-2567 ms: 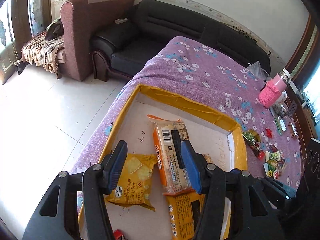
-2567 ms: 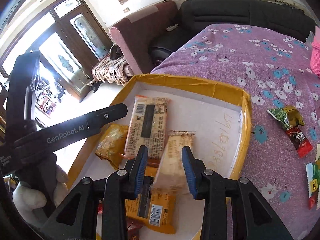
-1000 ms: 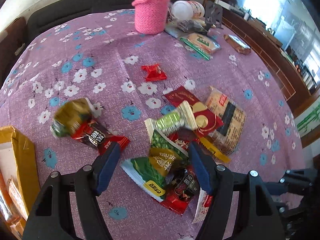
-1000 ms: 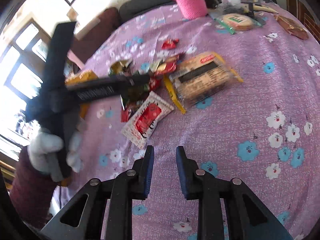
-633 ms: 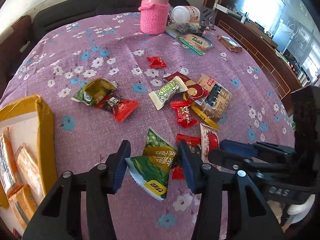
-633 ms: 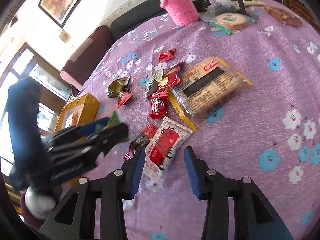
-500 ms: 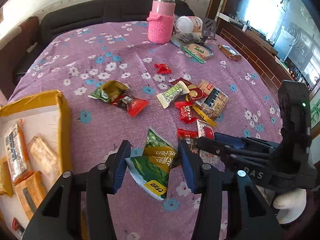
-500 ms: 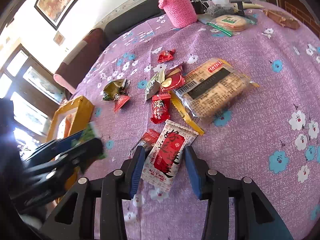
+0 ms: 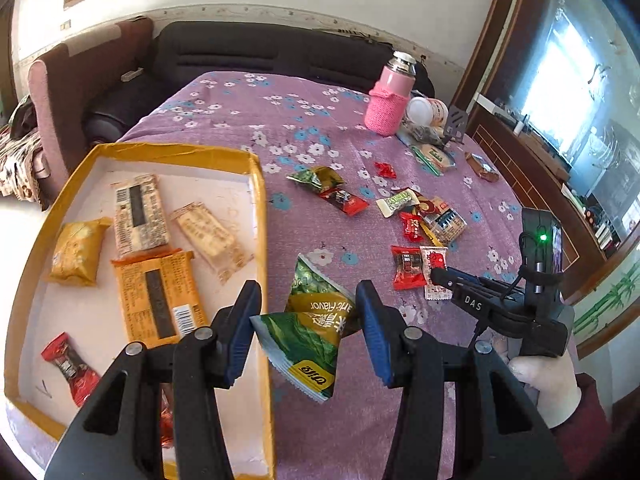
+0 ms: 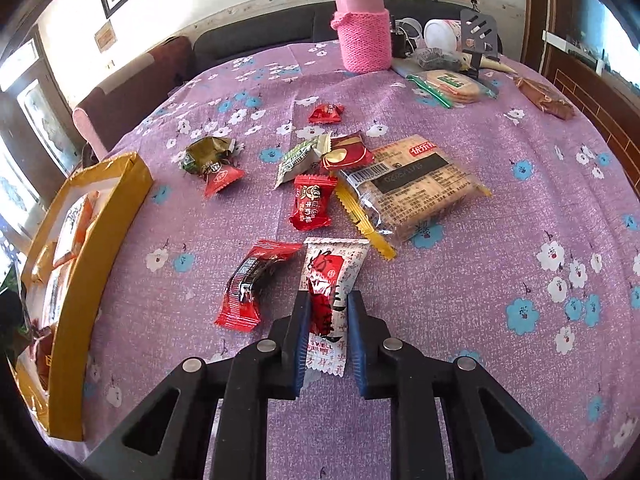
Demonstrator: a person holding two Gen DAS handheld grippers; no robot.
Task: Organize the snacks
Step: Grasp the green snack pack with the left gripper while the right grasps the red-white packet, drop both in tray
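Observation:
My left gripper [image 9: 309, 322] is shut on a green snack bag [image 9: 316, 326] and holds it in the air just right of the yellow-rimmed cardboard tray [image 9: 262, 216]. The tray holds several cracker packs and a red candy [image 9: 72, 368]. My right gripper [image 10: 327, 330] is shut on a white-and-red snack packet [image 10: 330, 280] lying on the purple flowered tablecloth [image 10: 520, 220]; it also shows in the left wrist view [image 9: 434, 270]. Loose snacks lie beyond: a red-black packet [image 10: 252, 280], a red candy [image 10: 310, 202] and a large cracker pack [image 10: 408, 186].
A pink knitted-sleeve bottle [image 10: 362, 20], a white cup [image 10: 440, 34] and a biscuit bag [image 10: 452, 82] stand at the table's far side. The tray's edge [image 10: 100, 248] is at the left. Sofas [image 9: 240, 56] stand behind the table.
My left gripper carried the green bag left, up to the tray's right rim. My right gripper closed in on the white-and-red packet.

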